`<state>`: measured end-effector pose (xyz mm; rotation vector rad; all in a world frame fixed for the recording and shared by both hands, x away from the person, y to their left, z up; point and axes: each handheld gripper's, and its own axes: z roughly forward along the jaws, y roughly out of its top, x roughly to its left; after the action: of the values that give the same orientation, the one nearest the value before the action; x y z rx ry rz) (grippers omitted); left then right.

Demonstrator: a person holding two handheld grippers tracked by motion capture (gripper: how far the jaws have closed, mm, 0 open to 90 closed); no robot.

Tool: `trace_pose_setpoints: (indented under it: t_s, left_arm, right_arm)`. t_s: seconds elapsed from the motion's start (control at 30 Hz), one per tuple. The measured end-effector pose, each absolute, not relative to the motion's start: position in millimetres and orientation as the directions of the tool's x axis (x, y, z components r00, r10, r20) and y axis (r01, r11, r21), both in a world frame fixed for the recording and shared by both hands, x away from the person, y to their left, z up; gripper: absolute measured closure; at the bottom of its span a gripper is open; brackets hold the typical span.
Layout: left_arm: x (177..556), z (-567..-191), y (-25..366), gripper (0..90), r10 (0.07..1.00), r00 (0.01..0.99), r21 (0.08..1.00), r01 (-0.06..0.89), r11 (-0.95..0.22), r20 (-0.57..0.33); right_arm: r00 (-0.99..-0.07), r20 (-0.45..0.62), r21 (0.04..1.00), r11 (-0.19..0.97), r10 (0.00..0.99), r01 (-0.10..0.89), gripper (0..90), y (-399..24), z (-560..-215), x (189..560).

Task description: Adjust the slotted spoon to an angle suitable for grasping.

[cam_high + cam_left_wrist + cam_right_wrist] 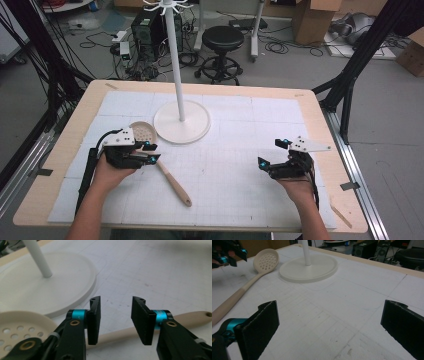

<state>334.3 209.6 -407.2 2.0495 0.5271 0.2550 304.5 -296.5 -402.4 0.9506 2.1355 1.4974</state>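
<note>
A: Left gripper [116,320] fingers half-closed, nothing pinched yet; skimmer [120,335] handle lies just under/behind them.
B: Drop lower, centre on handle, then squeeze. Right gripper [329,327] wide, empty.

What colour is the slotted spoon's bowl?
Cream, dotted with round holes; the slotted spoon shows best in the right gripper view.

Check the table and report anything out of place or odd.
Nothing stands out. The slotted spoon lies flat on the mat beside the stand's base, intact. The mat shows only faint scuff marks.
</note>
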Motion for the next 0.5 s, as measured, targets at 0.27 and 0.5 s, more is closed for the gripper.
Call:
trace_pose_setpoints:
  t_s: [0.27,0.5]
  left_arm:
    - [346,-415,203,87.5,0.509,0.860,0.810,0.325,-0.489,-0.039]
    - [356,-419,189,89.6,0.541,0.841,0.741,0.365,-0.564,-0.002]
  right_arm:
    - [-0.712,0.069,0.919,0.233,0.699,0.318,0.7,-294,-404,305]
    - [-0.712,0.069,0.914,0.241,0.699,0.325,0.7,-292,-405,305]
